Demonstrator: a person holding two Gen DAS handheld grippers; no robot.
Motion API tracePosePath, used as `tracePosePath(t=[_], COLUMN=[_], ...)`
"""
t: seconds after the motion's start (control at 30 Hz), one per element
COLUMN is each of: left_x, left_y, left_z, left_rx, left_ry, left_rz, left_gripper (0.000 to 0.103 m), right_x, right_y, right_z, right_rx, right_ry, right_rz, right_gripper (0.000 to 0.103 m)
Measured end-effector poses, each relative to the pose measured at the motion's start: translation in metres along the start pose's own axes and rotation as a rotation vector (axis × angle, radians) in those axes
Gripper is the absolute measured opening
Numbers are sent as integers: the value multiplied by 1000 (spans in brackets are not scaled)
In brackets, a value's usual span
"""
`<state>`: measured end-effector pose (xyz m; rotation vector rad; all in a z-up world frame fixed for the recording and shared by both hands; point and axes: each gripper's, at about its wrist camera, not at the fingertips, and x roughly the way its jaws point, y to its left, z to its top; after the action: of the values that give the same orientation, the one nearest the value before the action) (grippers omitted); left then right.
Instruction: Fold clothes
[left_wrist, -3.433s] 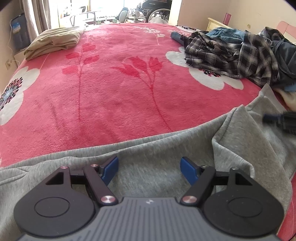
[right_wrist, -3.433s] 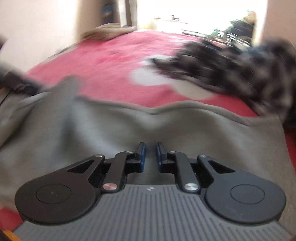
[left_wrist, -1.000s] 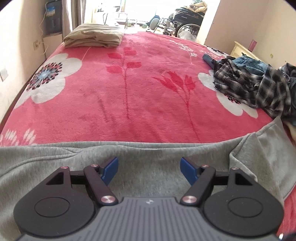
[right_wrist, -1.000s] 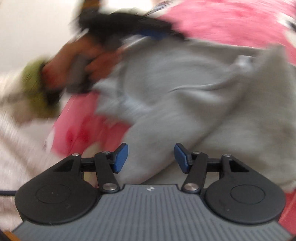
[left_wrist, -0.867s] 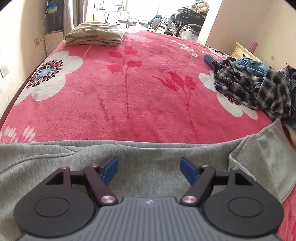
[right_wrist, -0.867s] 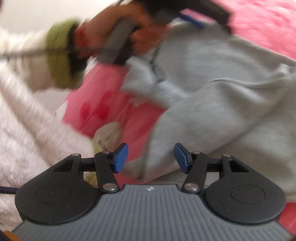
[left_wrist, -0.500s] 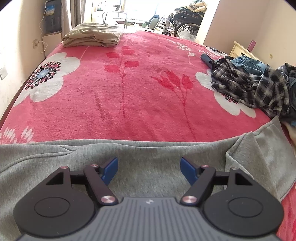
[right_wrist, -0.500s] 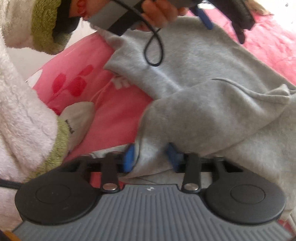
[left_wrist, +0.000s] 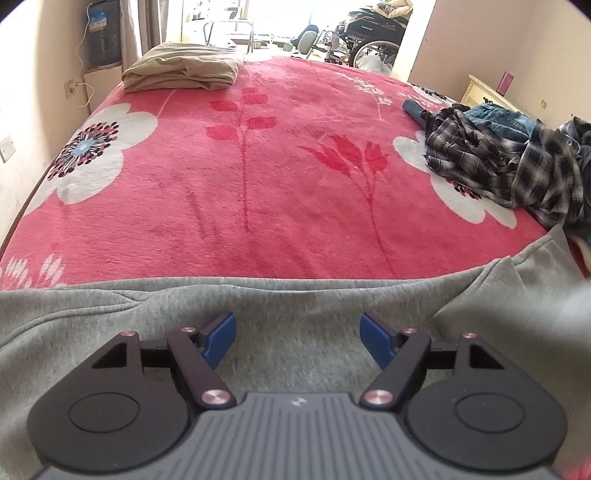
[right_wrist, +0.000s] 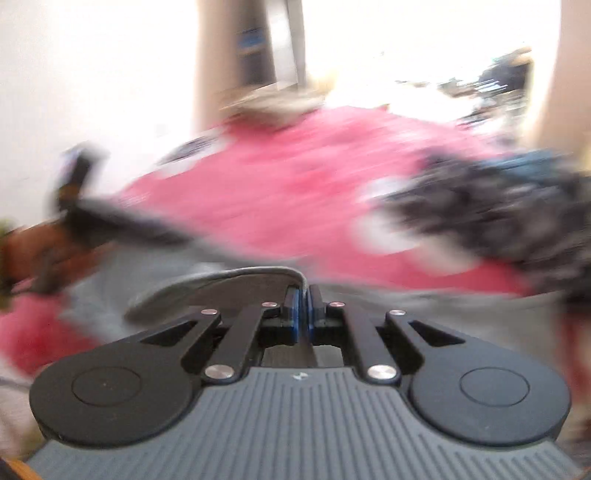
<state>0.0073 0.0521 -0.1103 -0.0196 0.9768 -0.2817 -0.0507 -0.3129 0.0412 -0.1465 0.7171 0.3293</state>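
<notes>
Currently the grey sweatshirt (left_wrist: 295, 302) lies spread along the near edge of the red flowered blanket (left_wrist: 258, 177), a fold raised at its right side. Left gripper (left_wrist: 297, 334) sits over the middle of it, the 2 blue fingers (left_wrist: 221, 334) wide apart, nothing between them, cloth beneath.

Right gripper (right_wrist: 303, 306): jaws pressed nearly together on a thin edge of the same grey cloth, which curls up and over to the left of the fingertips. Right view is heavily motion-blurred, so only rough shapes beyond the gripper. At its left edge, a hand (right_wrist: 33, 251) around a dark tool, blurred.

Rest of the bed, from the left view:
- folded tan cloth (left_wrist: 183, 66) at the far left corner
- heap of plaid shirts (left_wrist: 498, 162) at the right, well apart from the sweatshirt's middle, close to its right end
- blue jeans (left_wrist: 495, 118) on the far side of the heap
- wheelchair (left_wrist: 373, 33) in the doorway past the bed
</notes>
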Motion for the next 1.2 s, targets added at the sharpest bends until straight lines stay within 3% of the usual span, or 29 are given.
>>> tracePosePath(t=[0.1, 0.17, 0.33, 0.53, 0.6, 0.7, 0.8, 0.87, 0.93, 0.97, 1.07, 1.2], left_x=[5, 7, 14, 22, 25, 28, 30, 32, 33, 34, 35, 35], left_y=[-3, -6, -12, -20, -23, -27, -29, -30, -30, -31, -31, -31], left_z=[0, -1, -2, -3, -3, -3, -2, -2, -2, -2, -2, -1], left_rx=[8, 20, 50, 90, 106, 129, 141, 141, 138, 137, 135, 132], left_ry=[7, 11, 22, 33, 36, 34, 30, 30, 28, 28, 28, 29], left_rz=[-2, 0, 5, 14, 21, 26, 25, 25, 26, 26, 26, 21], left_gripper=[75, 75, 75, 75, 75, 75, 76, 76, 77, 77, 77, 77], right_x=[-2, 11, 51, 57, 52, 28, 9, 13, 22, 28, 45, 65], right_y=[-61, -99, -175, -231, -246, -258, -244, -230, -213, -204, -192, -195], right_z=[-2, -15, -56, -99, -114, -127, -128, -126, -128, -130, -142, -145], right_rx=[45, 97, 267, 486, 560, 672, 722, 777, 857, 906, 1055, 1116], right_ry=[-1, 23, 101, 139, 156, 81, 0, 21, 60, 78, 172, 148], right_rz=[-170, -235, -306, -366, -447, -481, -336, -159, -35, 6, 29, 34], right_gripper=[3, 3, 3, 5, 5, 8, 9, 17, 48, 52, 53, 52])
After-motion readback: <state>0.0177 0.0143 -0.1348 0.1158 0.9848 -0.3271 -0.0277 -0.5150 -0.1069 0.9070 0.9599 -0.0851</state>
